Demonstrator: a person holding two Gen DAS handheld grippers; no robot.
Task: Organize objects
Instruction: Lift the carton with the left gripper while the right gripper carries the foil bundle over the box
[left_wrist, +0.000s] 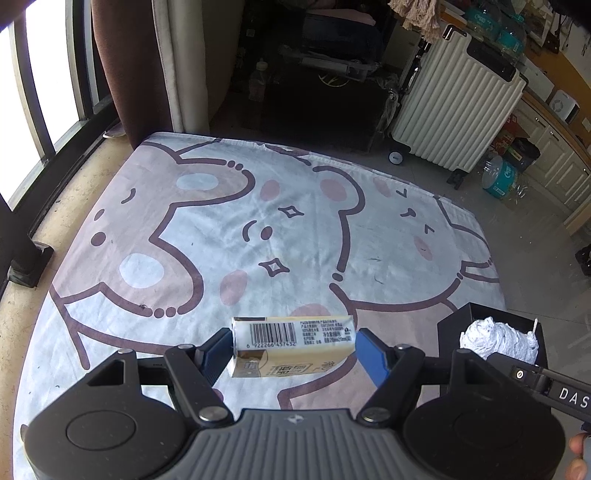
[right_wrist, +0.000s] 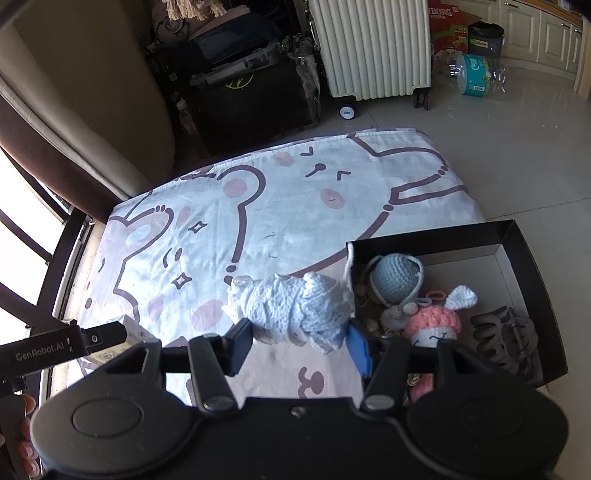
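My left gripper (left_wrist: 293, 347) is shut on a cream and gold tissue pack (left_wrist: 295, 332) with its barcode facing up, held above the cartoon bear blanket (left_wrist: 258, 221). The right gripper (right_wrist: 299, 332) is shut on a white crochet bundle (right_wrist: 295, 310), which hangs over the blanket just left of the black box (right_wrist: 517, 236). Inside the box lie a blue crochet doll (right_wrist: 397, 277), a pink crochet toy (right_wrist: 432, 325) with a white ear, and a dark claw clip (right_wrist: 506, 339). In the left wrist view, the box (left_wrist: 454, 317) and bundle (left_wrist: 498, 338) show at the right.
The blanket (right_wrist: 295, 206) covers the floor by a window and brown curtain (left_wrist: 110, 74). Beyond its far edge stand a white ribbed suitcase (left_wrist: 454, 107) and a dark trunk (left_wrist: 317, 103). Tiled floor (right_wrist: 498, 155) with a pack of bottles (right_wrist: 472, 74) lies to the right.
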